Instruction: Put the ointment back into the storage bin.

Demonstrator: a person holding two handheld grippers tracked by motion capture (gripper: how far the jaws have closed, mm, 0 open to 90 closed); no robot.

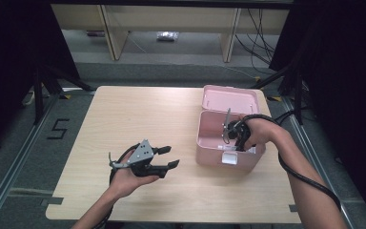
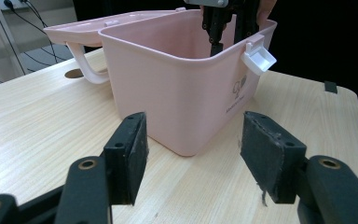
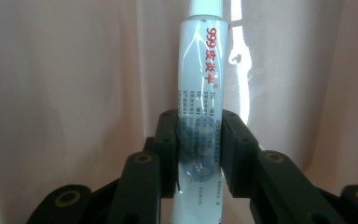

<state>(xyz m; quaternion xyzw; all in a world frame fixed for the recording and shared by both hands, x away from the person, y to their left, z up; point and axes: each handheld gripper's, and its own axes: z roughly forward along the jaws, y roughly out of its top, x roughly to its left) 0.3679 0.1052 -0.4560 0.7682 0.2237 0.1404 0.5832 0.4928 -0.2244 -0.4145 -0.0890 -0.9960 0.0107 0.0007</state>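
A: Tube (image 3: 200,93), white with red print, stands between the fingers (image 3: 165,149) of the right gripper (image 3: 199,154) at the centre of the right gripper view, inside the pink box (image 1: 208,143) seen at right of centre in the high view.

B: Is it gripped?

A: The pads lie against both sides of the tube, so the fingers appear clenched on it. The right gripper (image 1: 231,133) points down into the open box, whose lid (image 1: 228,99) lies folded back toward the upper part of the frame.

B: And the left gripper (image 1: 164,160)?

A: Released; its fingers (image 2: 128,154) stand apart with nothing between them, held over the desk (image 1: 124,119), left of the box.

B: Step in hand?

A: Either setting the tube in or taking it out; the frames do not decide. The next move probably calls for a straight vertical path clear of the box walls.
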